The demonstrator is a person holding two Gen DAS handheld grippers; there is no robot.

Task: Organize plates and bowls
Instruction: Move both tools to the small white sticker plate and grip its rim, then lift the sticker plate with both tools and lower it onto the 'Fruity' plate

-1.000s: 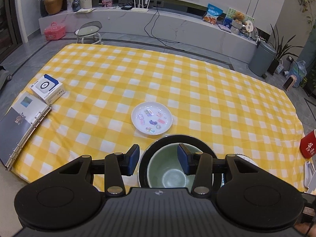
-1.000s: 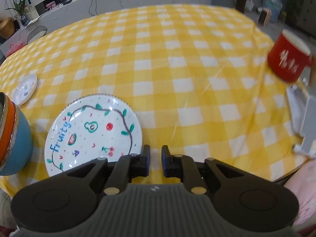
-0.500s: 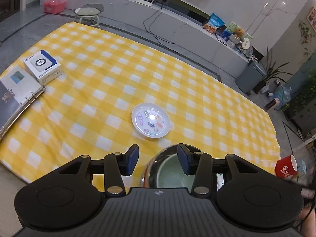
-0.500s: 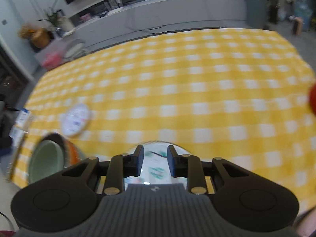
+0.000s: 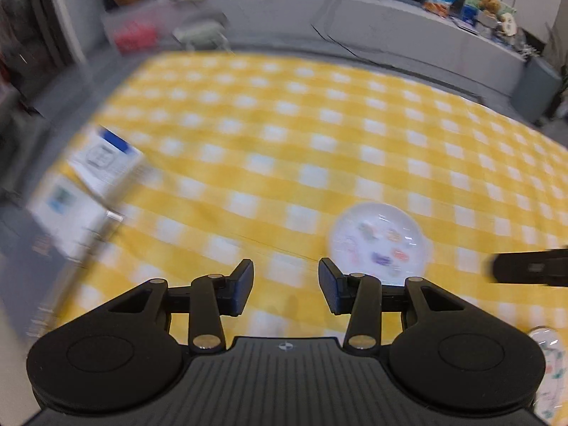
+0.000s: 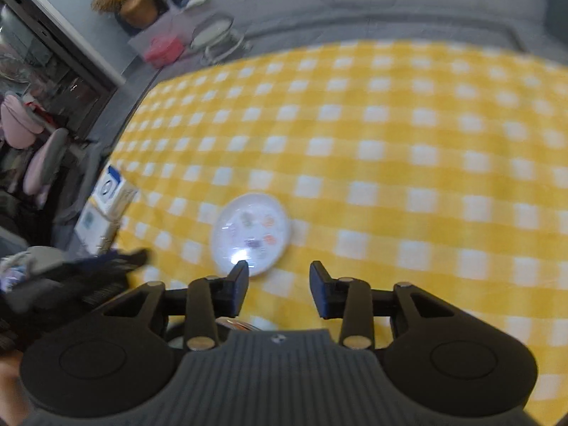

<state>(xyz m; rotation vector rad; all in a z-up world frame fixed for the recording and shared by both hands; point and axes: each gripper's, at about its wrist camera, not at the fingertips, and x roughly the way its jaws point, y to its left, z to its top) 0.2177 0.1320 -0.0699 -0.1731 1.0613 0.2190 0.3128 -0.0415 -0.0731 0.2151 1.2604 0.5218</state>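
I am holding the left gripper (image 5: 285,291) over the yellow-and-white checked tablecloth (image 5: 284,135), its ribbed blue pads (image 5: 243,291) standing about half apart with only cloth showing between them. The small white plate (image 5: 380,245), round, glossy and dotted with little coloured pictures, is lying flat on the cloth just ahead and to the right of that gripper, untouched. At the lower right edge a sliver of a larger painted plate (image 5: 550,365) is peeking past the black housing. A white box with a blue corner (image 5: 104,159) and a ring binder (image 5: 53,220) are sitting blurred at the cloth's left edge.

I am pointing the right gripper (image 6: 278,291) at the same small plate (image 6: 251,233), which is lying just beyond its left fingertip; its jaws have just been opening and are now standing moderately apart, gripping nothing. A shiny metal rim (image 6: 234,323) is showing beneath that gripper's body; what it belongs to I cannot tell. The blurred dark shape at its left is the other gripper (image 6: 117,259).
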